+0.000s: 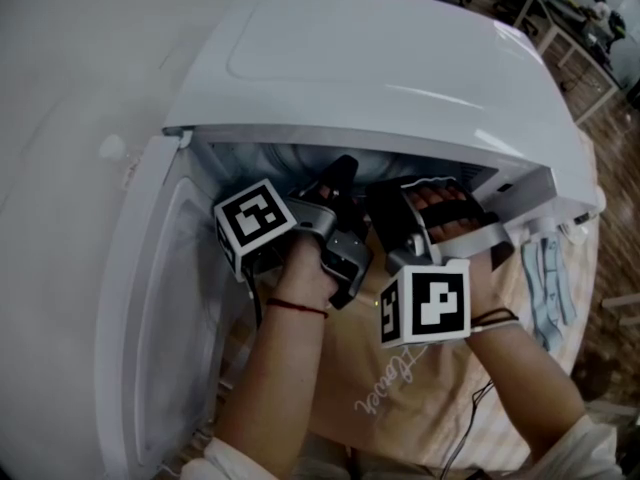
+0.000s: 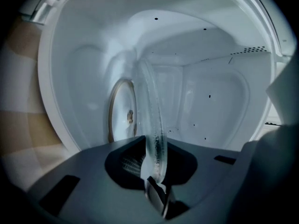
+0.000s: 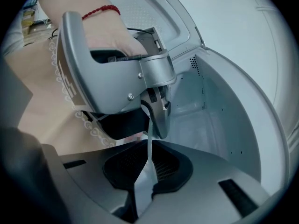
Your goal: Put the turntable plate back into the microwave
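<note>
**Head view first, then the gripper views: plate (image 2: 150, 120) pinched on two sides**

Head view: a white microwave (image 1: 400, 58) lies below the camera. Its door (image 1: 150, 298) is swung open to the left. Both hands reach into the opening side by side. The left gripper (image 1: 345, 173) goes in at the middle, its marker cube near the door. The right gripper (image 1: 395, 203) is just to its right, its cube nearer the person. A red cord (image 1: 296, 308) circles the left wrist. A beige cloth (image 1: 400, 378) lies under the arms. The plate cannot be made out here.

Left gripper view: the jaws are pressed onto the near rim of the clear glass plate, which stands edge-on between them and reaches away into the white cavity. On the cavity face at the picture's left sits a round ring (image 2: 121, 111) with a small hub (image 2: 130, 117) at its centre. The plate is beside the ring and not seated on it. Whether its far edge touches the cavity cannot be told.

Right gripper view: these jaws are likewise pressed onto the plate's thin rim, which runs up from between them. Just beyond, the left gripper's tips (image 3: 156, 125) close on the same plate from the other side. The left hand (image 3: 107, 36) wraps the handle behind them. The cavity and its open door fill the right of the picture, and the cloth with its lace edge fills the left.
</note>
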`<state>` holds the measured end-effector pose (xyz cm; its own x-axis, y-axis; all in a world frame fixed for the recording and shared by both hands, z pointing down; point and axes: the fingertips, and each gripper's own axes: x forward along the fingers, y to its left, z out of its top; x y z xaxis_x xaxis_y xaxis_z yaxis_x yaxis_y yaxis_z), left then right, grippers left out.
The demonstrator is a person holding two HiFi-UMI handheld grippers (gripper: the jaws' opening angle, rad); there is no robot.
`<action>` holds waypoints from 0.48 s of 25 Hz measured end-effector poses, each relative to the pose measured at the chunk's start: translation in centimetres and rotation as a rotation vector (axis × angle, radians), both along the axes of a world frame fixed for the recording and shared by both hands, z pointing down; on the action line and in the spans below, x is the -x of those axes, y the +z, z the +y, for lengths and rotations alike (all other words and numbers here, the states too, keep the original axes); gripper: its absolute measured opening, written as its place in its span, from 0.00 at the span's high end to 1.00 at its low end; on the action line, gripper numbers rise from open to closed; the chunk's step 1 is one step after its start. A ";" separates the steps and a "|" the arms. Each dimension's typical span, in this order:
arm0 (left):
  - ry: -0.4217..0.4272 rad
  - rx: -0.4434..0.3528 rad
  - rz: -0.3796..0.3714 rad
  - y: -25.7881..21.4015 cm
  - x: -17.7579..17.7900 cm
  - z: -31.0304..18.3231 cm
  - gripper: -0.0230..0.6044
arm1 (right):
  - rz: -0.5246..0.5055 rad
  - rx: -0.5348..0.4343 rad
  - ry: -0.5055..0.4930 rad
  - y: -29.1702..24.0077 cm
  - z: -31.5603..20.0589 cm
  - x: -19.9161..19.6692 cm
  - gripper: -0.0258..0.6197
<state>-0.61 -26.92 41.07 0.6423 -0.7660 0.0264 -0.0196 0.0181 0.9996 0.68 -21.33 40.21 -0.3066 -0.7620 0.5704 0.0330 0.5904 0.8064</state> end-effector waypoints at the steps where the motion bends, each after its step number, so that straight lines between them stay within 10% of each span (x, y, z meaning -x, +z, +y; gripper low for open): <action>1: -0.002 0.006 -0.001 0.0 0.0 0.0 0.89 | -0.001 0.003 0.000 0.0 0.0 0.0 0.88; 12: 0.000 -0.032 -0.032 -0.2 -0.1 0.3 0.85 | -0.010 0.023 -0.003 0.3 0.2 0.0 0.89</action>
